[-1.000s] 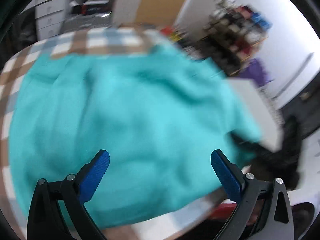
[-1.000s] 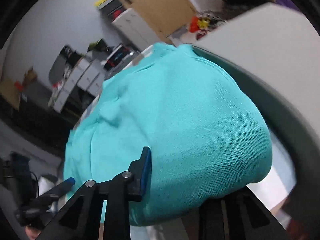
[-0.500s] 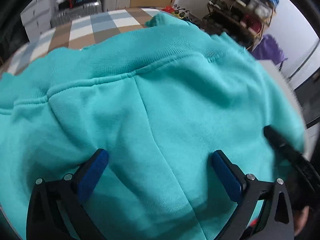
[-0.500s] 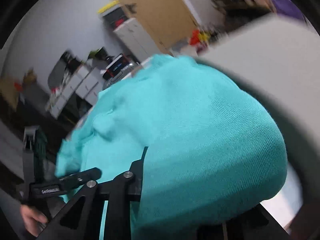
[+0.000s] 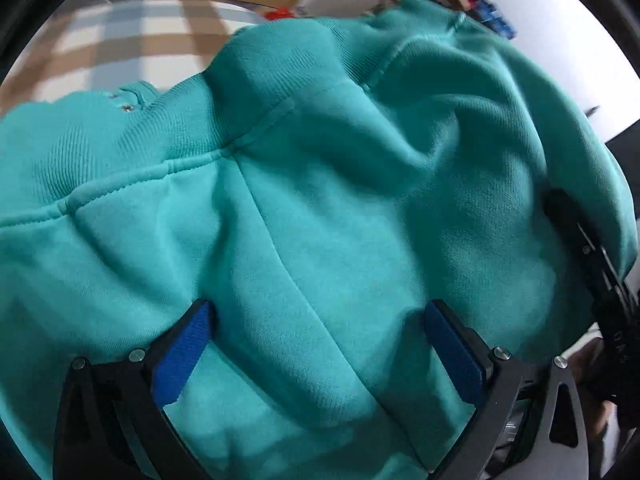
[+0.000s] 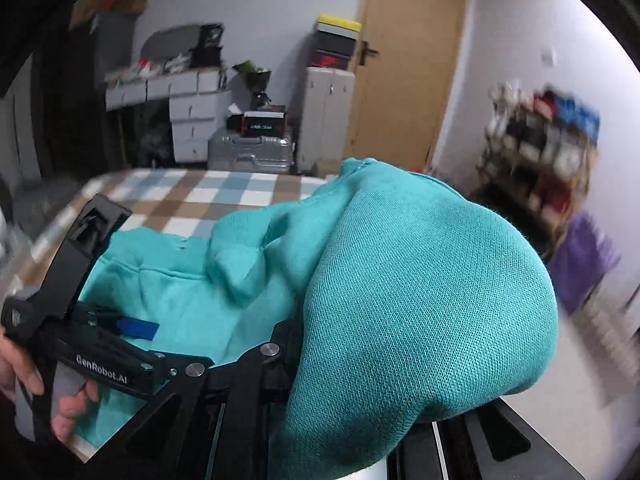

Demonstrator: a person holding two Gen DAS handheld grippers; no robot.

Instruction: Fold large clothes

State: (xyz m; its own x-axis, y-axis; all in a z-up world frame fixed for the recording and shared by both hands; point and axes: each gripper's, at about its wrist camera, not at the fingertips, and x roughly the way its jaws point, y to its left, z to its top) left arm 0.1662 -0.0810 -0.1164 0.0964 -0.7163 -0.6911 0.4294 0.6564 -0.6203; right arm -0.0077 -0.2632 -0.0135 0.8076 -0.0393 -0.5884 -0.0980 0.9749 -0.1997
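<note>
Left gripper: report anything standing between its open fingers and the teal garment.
Nothing visible does. The left gripper hangs open directly over the teal garment, bare cloth between its blue pads. The right gripper grips the cloth's far edge, off to the side.

Soft even indoor light, no harsh glare. Both fisheye views bend hard at the black rims. Right wrist view's shelf [image 6: 540,152] side is motion-smeared; left view's tablecloth [image 5: 120,40] is blurry, the teal fabric [image 5: 320,200] slightly soft.
</note>
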